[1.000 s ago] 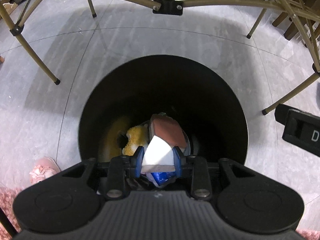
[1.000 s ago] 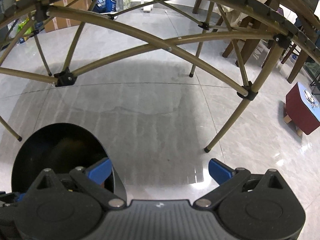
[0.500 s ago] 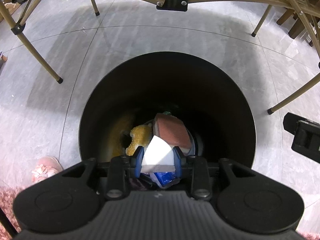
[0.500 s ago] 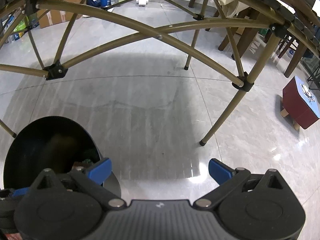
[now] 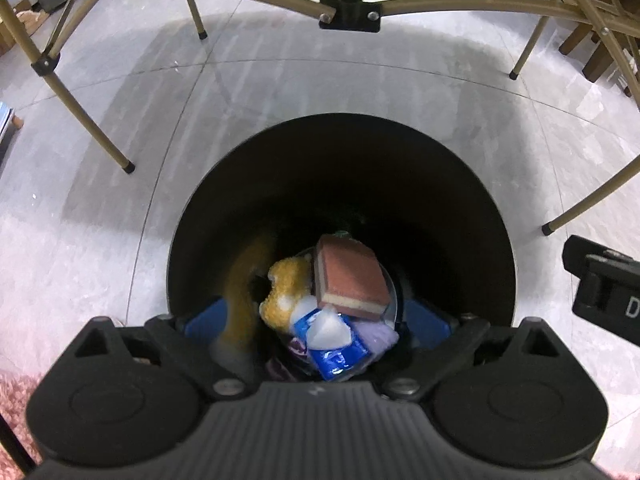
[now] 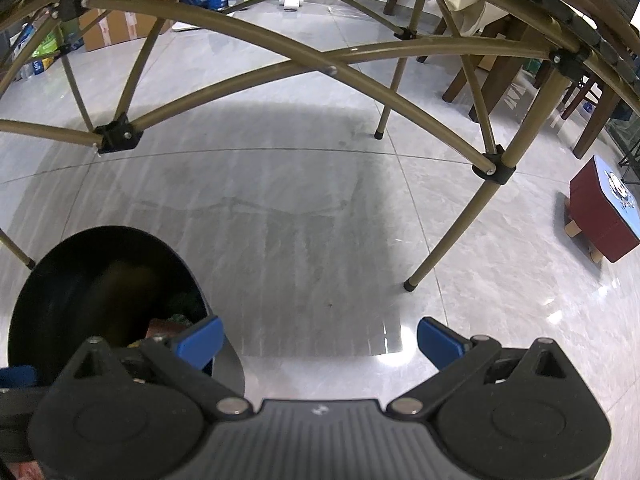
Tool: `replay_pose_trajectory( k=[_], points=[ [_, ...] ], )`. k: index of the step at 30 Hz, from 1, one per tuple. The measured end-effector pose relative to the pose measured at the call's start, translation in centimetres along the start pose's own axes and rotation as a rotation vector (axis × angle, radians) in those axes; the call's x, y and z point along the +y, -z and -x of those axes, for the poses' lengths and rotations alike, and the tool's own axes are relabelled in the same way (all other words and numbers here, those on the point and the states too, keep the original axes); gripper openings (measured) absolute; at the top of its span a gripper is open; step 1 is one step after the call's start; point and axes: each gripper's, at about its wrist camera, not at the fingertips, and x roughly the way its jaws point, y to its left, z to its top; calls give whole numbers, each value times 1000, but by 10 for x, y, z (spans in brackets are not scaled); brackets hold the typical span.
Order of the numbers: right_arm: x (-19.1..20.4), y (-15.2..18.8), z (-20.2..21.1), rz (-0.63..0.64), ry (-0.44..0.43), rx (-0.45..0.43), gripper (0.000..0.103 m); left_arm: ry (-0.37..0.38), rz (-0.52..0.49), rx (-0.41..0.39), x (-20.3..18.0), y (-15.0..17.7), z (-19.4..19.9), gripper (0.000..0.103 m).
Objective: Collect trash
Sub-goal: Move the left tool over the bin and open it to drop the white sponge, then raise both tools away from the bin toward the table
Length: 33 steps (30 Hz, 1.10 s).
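In the left wrist view I look straight down into a black bin (image 5: 440,200). My left gripper (image 5: 316,322) hangs over its mouth with jaws opening wide and no pad touching anything. Below, a white scrap (image 5: 328,328) lies loose on a blue wrapper (image 5: 336,356), beside a brown sponge (image 5: 352,276), a yellow sponge (image 5: 286,292) and something purple (image 5: 380,338). My right gripper (image 6: 320,340) stands open over bare floor, just right of the bin (image 6: 80,272), with nothing between its fingers. Its black body (image 5: 604,284) shows at the right edge of the left wrist view.
Tan folding-table legs (image 6: 448,232) and cross bars (image 5: 348,12) arch over the grey tiled floor. A red stool (image 6: 600,216) stands at the right. Wooden chair legs (image 6: 496,72) and boxes and bags (image 6: 120,20) line the back. A pink rug (image 5: 16,392) lies at lower left.
The left jaws were shut on the white scrap and have now spread wide. The scrap has dropped onto the trash in the bin. The right gripper has hardly moved.
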Motion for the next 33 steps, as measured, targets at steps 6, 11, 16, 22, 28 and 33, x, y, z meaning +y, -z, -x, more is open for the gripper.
replay_pose_trajectory(
  k=[6,11,16,22,28,33],
  points=[
    [1,0,1,3,-1,0,103,-7,6,6,2,-1,-2,100],
    [3,-1,1,7,-3,-2,103,-11,8,6,1,-1,-1,100],
    [3,-1,1,7,-3,-2,103,-11,9,7,1,0,0,100],
    [4,-1,2,9,-4,-2,103,-11,8,6,1,0,0,100],
    [5,-2,2,12,-5,-4,103,-16,12,-9,2,0,2,100],
    [6,-3,4,11,-8,-12,103,-23,11,-50,5,-1,10,102]
  ],
)
